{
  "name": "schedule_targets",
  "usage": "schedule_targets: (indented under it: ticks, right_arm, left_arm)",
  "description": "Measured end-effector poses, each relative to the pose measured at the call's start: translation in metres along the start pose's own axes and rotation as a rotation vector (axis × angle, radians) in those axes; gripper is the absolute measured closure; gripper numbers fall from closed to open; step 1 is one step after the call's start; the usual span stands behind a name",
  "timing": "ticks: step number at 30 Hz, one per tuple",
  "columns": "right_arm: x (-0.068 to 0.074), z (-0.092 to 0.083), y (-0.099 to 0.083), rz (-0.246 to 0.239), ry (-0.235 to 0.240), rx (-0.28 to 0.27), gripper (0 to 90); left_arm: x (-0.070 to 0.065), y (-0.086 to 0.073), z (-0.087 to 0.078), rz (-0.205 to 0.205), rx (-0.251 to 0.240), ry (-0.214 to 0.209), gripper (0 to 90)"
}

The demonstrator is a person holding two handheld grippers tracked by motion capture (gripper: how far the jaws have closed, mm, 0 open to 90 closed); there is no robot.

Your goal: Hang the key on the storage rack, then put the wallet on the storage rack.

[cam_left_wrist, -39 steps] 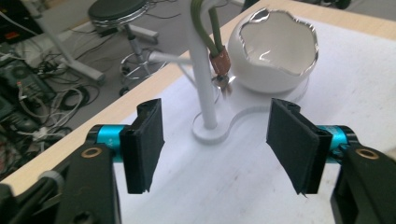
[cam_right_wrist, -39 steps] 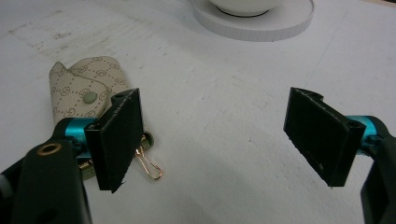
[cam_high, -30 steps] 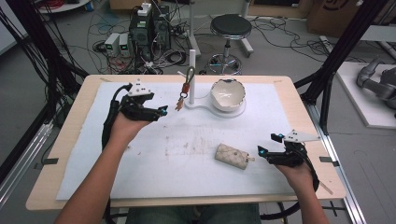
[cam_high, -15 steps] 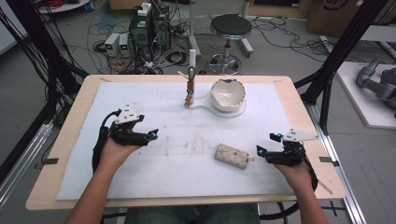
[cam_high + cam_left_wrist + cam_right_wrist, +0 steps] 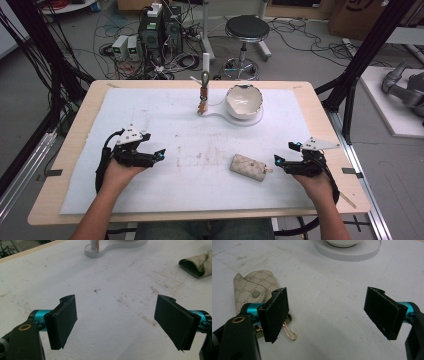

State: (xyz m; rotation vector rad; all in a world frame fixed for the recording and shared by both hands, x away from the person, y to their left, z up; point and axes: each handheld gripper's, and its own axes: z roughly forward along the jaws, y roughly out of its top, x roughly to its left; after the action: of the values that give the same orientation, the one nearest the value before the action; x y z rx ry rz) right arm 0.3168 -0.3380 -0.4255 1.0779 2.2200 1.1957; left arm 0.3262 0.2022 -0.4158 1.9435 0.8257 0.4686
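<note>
On the near right of the bench [image 5: 320,100], the pouch [image 5: 248,167] is lying just beside the empty, wide-open right gripper [image 5: 283,153], whose jaw is risking snagging its wire clip [image 5: 290,333].

Pouch [image 5: 197,263] cut by the left gripper view's edge; bowl [image 5: 342,242] cropped above

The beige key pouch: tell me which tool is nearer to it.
Right. The right tool sits just beside the beige key pouch, open and not touching it. The left tool is open across the mat, well away on the pouch's other side.
</note>
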Motion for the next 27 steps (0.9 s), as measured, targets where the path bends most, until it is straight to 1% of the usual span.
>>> schedule_targets:
  ticks: [2, 4, 8, 11, 12, 21, 24, 26, 27]
  right_arm:
    - [0.0, 0.001, 0.001, 0.002, 0.001, 0.003, 20.4]
    - [0.0, 0.002, 0.001, -0.001, 0.0, 0.002, 20.4]
    - [-0.001, 0.0, 0.001, -0.001, -0.011, -0.005, 20.4]
    - [-0.002, -0.001, 0.001, 0.002, -0.012, -0.01, 20.4]
    - [-0.002, 0.0, 0.001, 0.003, -0.009, -0.006, 20.4]
    - [-0.002, 0.0, 0.001, 0.002, -0.001, -0.004, 20.4]
    - [0.001, 0.002, 0.002, -0.012, 0.009, -0.004, 20.4]
    - [0.002, 0.002, 0.003, -0.012, 0.015, -0.003, 20.4]
    - [0.003, 0.005, 0.004, -0.021, 0.027, -0.003, 20.4]
  left_arm:
    - [0.001, 0.0, -0.004, 0.004, -0.017, -0.004, 18.3]
    - [0.001, 0.0, -0.005, 0.006, -0.021, -0.005, 18.4]
    - [0.005, -0.001, -0.007, -0.015, -0.043, -0.015, 18.2]
    - [0.007, -0.001, -0.007, -0.022, -0.043, -0.007, 18.2]
    - [0.008, -0.001, -0.007, -0.018, -0.04, -0.005, 18.2]
    - [0.013, -0.005, -0.011, -0.025, -0.04, -0.001, 18.2]
    - [0.015, -0.007, -0.013, -0.017, -0.028, 0.003, 18.2]
    - [0.017, -0.009, -0.013, -0.024, -0.024, 0.011, 18.2]
    - [0.018, -0.01, -0.014, -0.029, -0.023, 0.017, 18.2]
